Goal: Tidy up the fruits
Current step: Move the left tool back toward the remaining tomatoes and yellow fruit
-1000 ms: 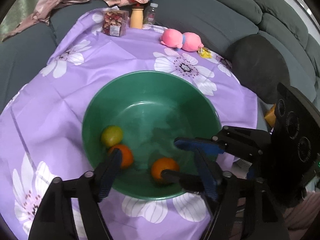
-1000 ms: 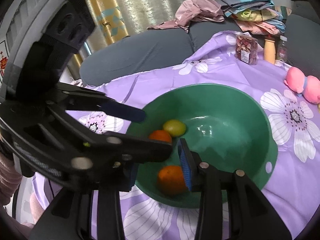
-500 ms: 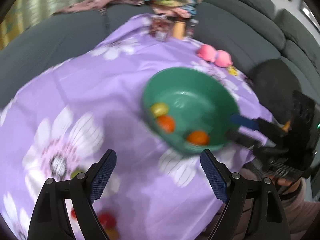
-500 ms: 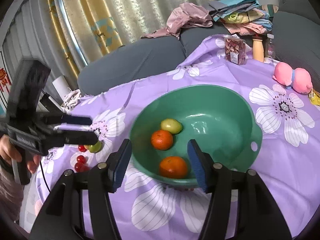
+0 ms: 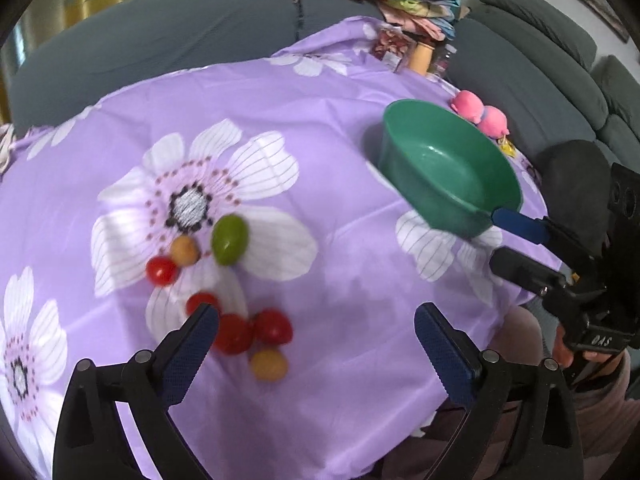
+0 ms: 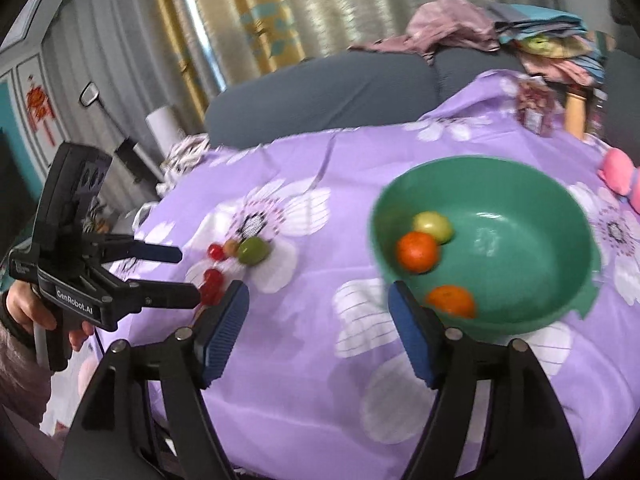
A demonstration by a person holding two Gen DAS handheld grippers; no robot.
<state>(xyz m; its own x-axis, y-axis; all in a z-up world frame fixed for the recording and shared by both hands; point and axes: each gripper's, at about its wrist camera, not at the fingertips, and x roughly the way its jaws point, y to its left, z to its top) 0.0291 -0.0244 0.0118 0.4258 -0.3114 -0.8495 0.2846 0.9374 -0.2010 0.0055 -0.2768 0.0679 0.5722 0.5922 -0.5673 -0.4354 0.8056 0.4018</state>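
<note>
A green bowl [image 6: 520,264] on the purple flowered cloth holds two oranges [image 6: 417,251] and a yellow-green fruit [image 6: 434,226]; it also shows in the left wrist view [image 5: 448,172]. Loose fruit lies on the cloth: a green fruit [image 5: 229,239], several small red fruits [image 5: 272,326] and two small tan ones [image 5: 269,364]. My left gripper [image 5: 316,350] is open and empty, just short of the red fruits. My right gripper [image 6: 318,328] is open and empty, near the bowl's front rim.
A pink plush toy [image 5: 480,114], a snack box [image 6: 534,110] and bottles [image 6: 576,114] stand at the cloth's far end. A grey sofa [image 5: 532,64] with piled clothes [image 6: 452,28] surrounds the table. The cloth's front edge drops off below both grippers.
My left gripper has swung left, away from the bowl, to the loose fruit. My right gripper has pulled back out of the bowl and opened wider.
</note>
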